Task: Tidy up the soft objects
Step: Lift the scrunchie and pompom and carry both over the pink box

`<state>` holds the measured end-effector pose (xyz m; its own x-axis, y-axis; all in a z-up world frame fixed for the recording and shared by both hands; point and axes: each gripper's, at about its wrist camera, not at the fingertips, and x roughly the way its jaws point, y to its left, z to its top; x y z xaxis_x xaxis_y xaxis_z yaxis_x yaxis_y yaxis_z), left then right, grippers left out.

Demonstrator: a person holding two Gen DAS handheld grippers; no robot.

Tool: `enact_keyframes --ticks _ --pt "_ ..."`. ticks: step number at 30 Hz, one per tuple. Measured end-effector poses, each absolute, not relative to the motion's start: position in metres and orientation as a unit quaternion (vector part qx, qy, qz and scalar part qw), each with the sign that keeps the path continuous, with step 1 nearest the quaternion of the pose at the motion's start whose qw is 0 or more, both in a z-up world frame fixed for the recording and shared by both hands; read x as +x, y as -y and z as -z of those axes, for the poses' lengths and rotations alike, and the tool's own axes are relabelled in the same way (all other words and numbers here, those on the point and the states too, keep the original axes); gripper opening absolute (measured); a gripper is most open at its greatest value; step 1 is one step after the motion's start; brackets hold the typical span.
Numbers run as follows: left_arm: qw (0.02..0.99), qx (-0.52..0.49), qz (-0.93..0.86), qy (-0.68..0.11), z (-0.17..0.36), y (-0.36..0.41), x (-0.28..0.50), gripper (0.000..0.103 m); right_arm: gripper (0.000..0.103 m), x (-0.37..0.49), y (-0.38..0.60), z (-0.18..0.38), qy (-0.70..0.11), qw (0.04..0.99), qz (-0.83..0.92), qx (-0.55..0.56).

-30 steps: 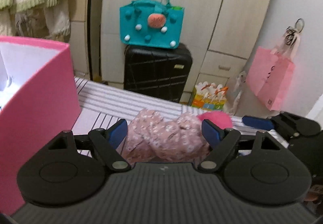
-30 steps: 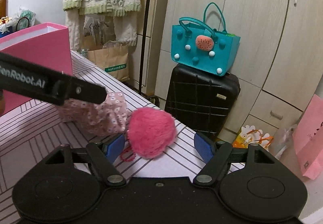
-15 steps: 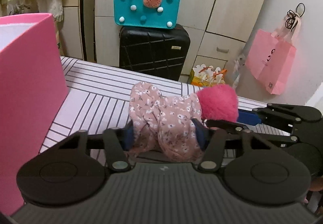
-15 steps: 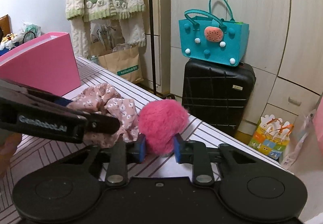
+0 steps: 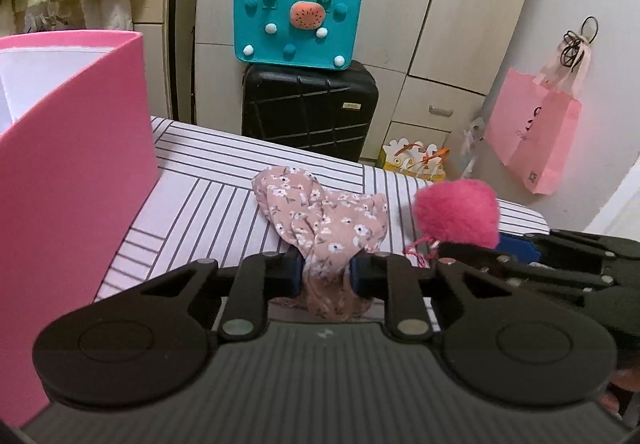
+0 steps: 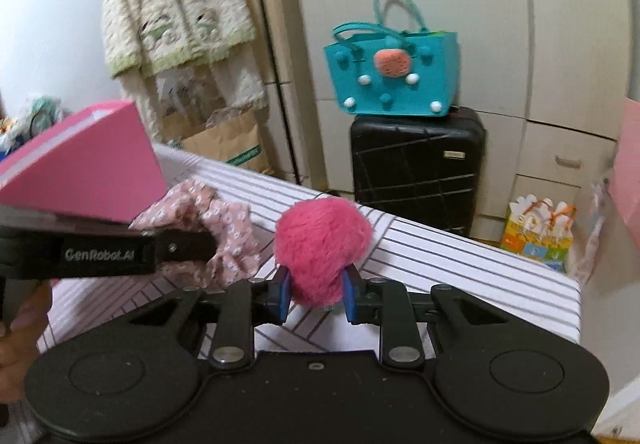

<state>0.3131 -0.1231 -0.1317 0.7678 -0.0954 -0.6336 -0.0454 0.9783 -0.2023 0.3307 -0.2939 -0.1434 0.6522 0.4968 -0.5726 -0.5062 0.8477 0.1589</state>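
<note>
Floral scrunchie (image 5: 326, 220) is clamped at its near end by the left gripper (image 5: 325, 276), jaws just closed onto the fabric; the rest is draped on the striped table (image 5: 208, 180). Pink pompom (image 6: 322, 250) is pinched between the right gripper (image 6: 314, 294) pads, fur squeezed in, just above the table edge. Both should be lifted straight up together, kept apart so the pompom's cord (image 5: 420, 250) is not snagged, then carried left, probably to the pink box (image 5: 76, 148). Squeeze should be held; soft items slip.
</note>
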Motion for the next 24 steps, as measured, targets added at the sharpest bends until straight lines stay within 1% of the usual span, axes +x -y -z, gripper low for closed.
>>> enact_keyframes --ticks 4,15,19,24 --pt "0.936 -0.107 0.022 -0.333 0.126 0.120 0.299 0.020 0.029 0.315 0.301 0.133 -0.309 0.916 -0.255 0.016" --pt "0.940 -0.109 0.064 -0.316 0.106 0.112 0.250 0.018 0.029 0.256 0.292 0.118 -0.311 0.918 -0.242 0.039" --pt "0.935 -0.134 0.077 -0.320 0.100 0.098 0.231 0.018 0.029 0.234 0.289 0.113 -0.317 0.915 -0.243 0.052" --pt "0.932 -0.141 0.092 -0.320 0.095 0.081 0.204 0.018 0.029 0.208 0.282 0.108 -0.326 0.909 -0.251 0.061"
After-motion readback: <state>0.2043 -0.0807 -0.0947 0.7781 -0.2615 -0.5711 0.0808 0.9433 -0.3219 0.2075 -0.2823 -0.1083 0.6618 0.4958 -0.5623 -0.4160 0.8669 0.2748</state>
